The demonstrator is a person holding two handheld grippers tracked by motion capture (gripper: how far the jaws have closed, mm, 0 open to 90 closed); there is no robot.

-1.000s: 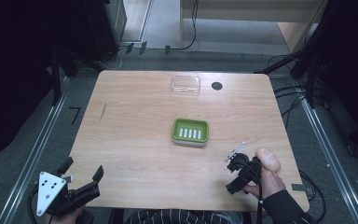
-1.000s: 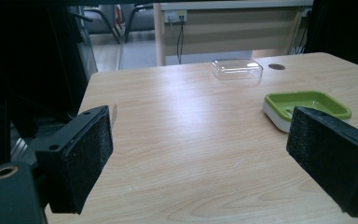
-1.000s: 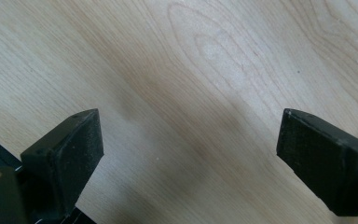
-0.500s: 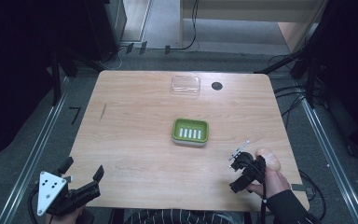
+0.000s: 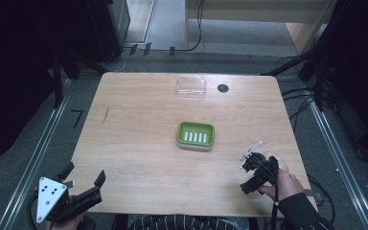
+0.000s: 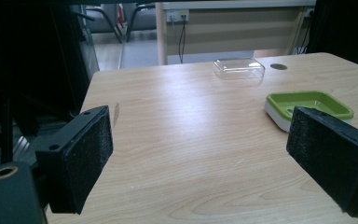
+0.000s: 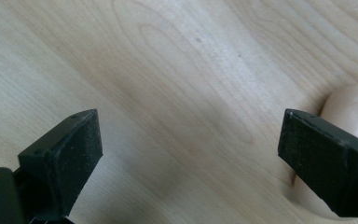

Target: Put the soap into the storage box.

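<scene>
The bench [image 5: 139, 143] carries a green soap dish [image 5: 196, 135] near its middle and a clear lid [image 5: 190, 87] by the far edge. The left gripper [image 5: 84, 177], jaws spread and empty, hangs off the near-left corner. The right gripper [image 5: 256, 165] stands near the near-right corner, jaws spread over bare wood, a pale rounded object [image 7: 354, 109] touching one pad.

Black two-jaw left tool [image 5: 84, 184] with grey triangular plate, foam-padded jaws, dark sleeve [image 5: 299, 213]

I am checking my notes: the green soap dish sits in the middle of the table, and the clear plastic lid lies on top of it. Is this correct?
Not quite. The green soap dish is mid-table, but the clear plastic lid lies apart, near the table's far edge, as the high view shows.
</scene>
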